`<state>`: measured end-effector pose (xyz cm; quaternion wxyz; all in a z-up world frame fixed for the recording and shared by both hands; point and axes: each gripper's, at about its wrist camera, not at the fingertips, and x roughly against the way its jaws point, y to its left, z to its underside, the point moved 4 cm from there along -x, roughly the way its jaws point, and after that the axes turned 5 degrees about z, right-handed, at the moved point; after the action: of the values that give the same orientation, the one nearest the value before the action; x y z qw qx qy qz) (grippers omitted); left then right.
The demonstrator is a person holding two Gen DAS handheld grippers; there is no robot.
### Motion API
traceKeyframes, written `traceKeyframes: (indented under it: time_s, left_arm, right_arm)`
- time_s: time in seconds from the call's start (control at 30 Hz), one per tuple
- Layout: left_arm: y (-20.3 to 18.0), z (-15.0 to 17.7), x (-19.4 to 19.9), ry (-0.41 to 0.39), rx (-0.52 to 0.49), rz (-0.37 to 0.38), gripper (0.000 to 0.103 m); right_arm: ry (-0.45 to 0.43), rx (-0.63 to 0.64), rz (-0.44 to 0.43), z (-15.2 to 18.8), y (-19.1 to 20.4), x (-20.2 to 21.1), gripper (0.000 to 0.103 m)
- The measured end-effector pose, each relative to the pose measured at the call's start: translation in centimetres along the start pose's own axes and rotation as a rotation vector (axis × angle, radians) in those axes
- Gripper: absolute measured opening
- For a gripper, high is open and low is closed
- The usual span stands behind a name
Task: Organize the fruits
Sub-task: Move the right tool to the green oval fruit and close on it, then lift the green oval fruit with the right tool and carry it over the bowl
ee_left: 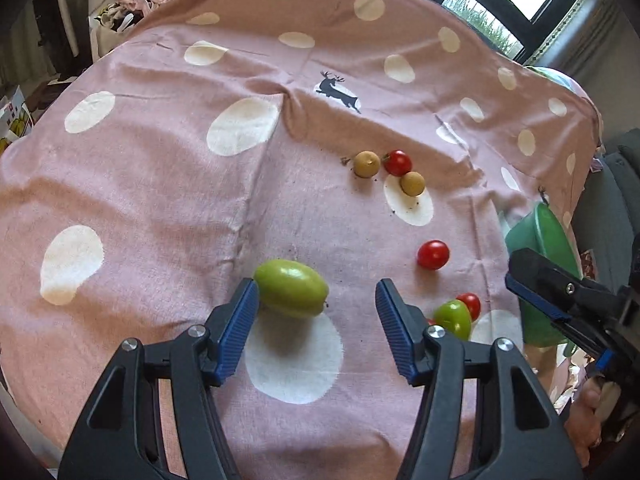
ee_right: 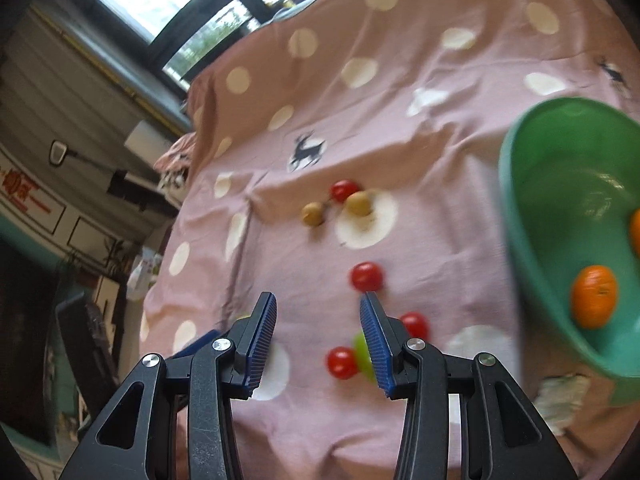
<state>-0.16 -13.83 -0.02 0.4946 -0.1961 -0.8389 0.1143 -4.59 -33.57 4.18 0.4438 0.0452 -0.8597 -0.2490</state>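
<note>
Both the left tongs (ee_left: 316,300) and right tongs (ee_right: 318,312) gape empty; the smooth, firm green fruit (ee_left: 291,288) touching the left tongs' left pad looks light but roll-prone, best pinched across its narrow middle.

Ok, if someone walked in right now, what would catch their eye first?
Probably the pink cloth with white polka dots and the small fruits scattered across it. Next, the large green oval fruit lying right at the left gripper, whose jaws stand open. Then the green plastic bowl at the cloth's right side, holding a bright orange citrus fruit.
</note>
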Motion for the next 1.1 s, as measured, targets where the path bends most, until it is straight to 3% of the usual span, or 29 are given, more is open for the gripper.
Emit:
traceKeyframes:
  time_s: [0.23,0.53,1.1]
  left_arm:
    - [0.2,0.1,-0.9,0.019,0.004,-0.005,0.06]
    - [0.4,0.5,-2.1,0.046,-0.003,-0.038,0.059]
    - [0.7,0.6,-2.9,0.06,0.004,-0.028,0.042]
  right_arm:
    - [0.106,0.088,-0.087,0.7,4.4,-4.5,0.046]
    - [0.286,0.064,-0.18,1.7,5.3,-10.1,0.046]
    - [0.331,0.116,-0.173,2.5,5.9,-12.0,0.046]
